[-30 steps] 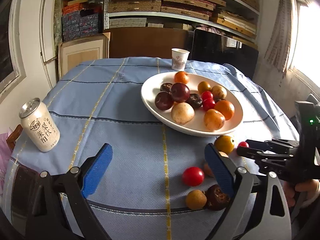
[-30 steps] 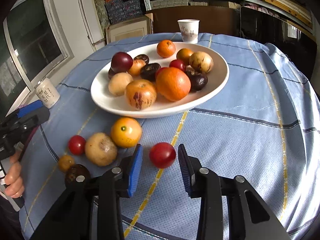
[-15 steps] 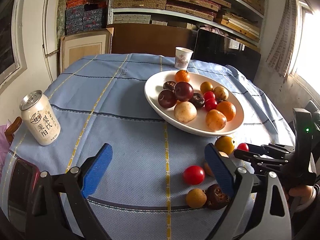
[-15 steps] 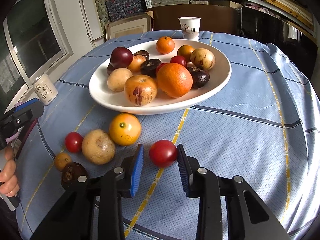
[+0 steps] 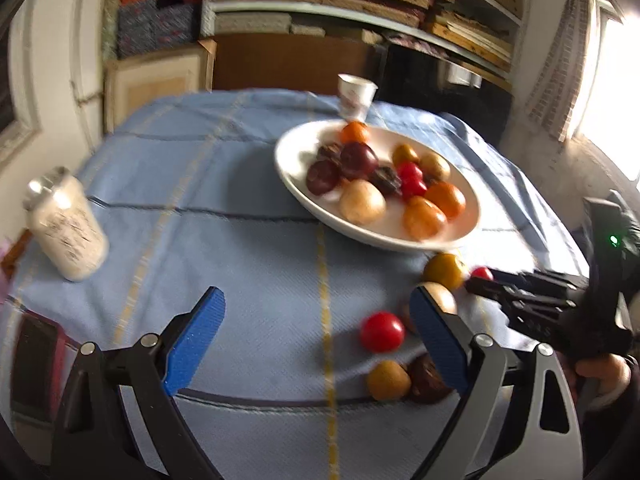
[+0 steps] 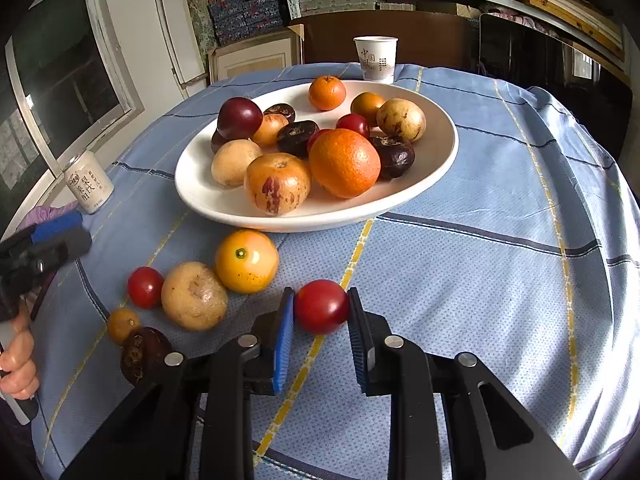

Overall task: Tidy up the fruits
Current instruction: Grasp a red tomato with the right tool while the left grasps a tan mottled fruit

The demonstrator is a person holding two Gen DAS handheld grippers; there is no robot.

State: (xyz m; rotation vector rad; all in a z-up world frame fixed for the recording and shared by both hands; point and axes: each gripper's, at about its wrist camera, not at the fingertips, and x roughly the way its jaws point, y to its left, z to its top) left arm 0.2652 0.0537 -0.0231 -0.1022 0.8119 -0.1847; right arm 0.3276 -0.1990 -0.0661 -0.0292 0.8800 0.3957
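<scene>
Tongs [image 6: 321, 312] grip round (glossy) tomato [image 6: 321, 306].

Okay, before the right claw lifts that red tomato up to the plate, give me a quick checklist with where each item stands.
1. Right claw shut on red tomato: ok, pads touch both sides.
2. Tomato centred between the pads: ok.
3. Nearby yellow fruit apart from the claw: ok.
4. Free space on white plate: ok, near rim bare.
5. Left claw out of the path: ok, open, empty.
6. Grip firmness: cannot tell.

Right tongs [image 6: 321, 312] clamped, left tongs [image 5: 316, 336] spread
</scene>
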